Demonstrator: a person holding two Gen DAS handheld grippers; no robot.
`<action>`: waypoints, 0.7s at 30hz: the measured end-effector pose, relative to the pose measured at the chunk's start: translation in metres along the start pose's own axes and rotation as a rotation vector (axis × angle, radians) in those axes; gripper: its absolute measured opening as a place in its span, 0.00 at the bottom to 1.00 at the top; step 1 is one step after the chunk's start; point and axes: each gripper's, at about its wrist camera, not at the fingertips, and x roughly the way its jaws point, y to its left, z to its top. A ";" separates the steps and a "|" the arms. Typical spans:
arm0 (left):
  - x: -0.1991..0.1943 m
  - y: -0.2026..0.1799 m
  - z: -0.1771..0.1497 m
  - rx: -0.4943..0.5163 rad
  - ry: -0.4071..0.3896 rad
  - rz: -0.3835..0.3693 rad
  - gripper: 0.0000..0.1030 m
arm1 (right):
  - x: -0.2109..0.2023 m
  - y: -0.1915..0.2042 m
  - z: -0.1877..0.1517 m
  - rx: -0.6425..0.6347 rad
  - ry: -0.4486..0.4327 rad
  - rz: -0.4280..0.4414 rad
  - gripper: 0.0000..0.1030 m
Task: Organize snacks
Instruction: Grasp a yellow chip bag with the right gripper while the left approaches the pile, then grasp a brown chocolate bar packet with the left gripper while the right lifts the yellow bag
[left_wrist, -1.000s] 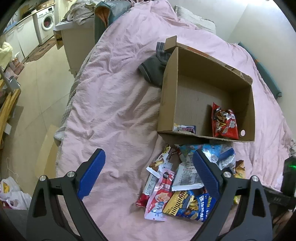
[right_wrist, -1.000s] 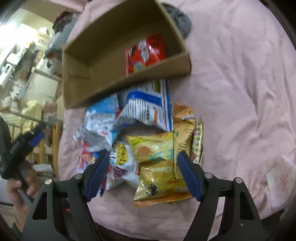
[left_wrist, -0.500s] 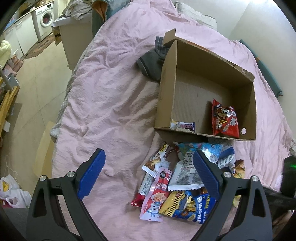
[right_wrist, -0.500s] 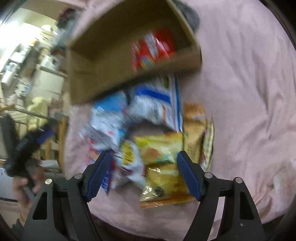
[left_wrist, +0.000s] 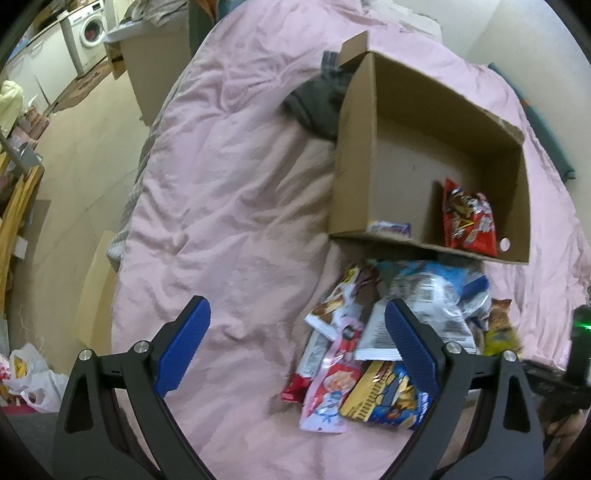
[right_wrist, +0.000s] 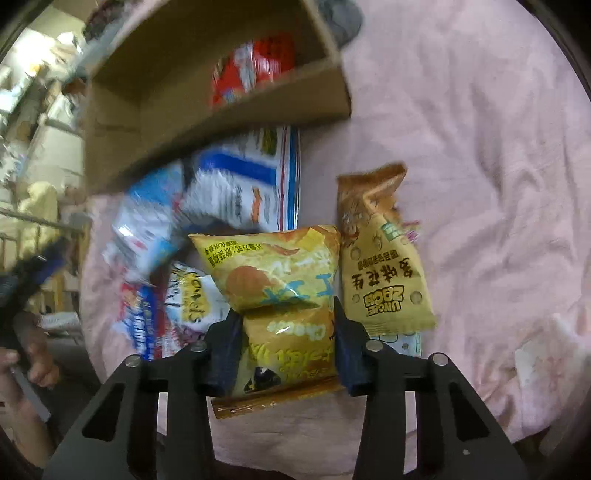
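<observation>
Right tool (right_wrist: 284, 332) has just been closing and now pinches the orange cheese-snack packet (right_wrist: 284, 347); left tool (left_wrist: 295, 350) hangs spread. Two packets sit in the cardboard box (left_wrist: 354, 155) at twelve o'clock, and the snack pile (left_wrist: 376, 343) on the bed remains.

A wide bed fills most of the room, spread with a wrinkled pink cover (left_wrist: 229, 177) that hangs over its left edge. Beyond that edge runs a pale, smooth floor (left_wrist: 88, 122). At the far end of the floor stands a white washing machine (left_wrist: 90, 29) beside white cabinets (left_wrist: 33, 66). A beige unit (left_wrist: 155, 70) sits against the bed's far left corner. A plain cream wall (left_wrist: 491, 33) rises behind the bed's far right side. White plastic bags (left_wrist: 29, 380) lie on the floor nearby.
</observation>
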 end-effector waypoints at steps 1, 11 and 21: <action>0.002 0.003 -0.001 -0.004 0.011 0.002 0.91 | -0.010 0.002 0.000 0.004 -0.026 0.026 0.43; 0.027 -0.014 -0.025 0.085 0.152 -0.055 0.57 | -0.073 0.017 -0.001 -0.028 -0.306 0.175 0.43; 0.045 -0.046 -0.009 0.220 0.140 0.002 0.54 | -0.068 0.014 0.005 -0.003 -0.299 0.193 0.43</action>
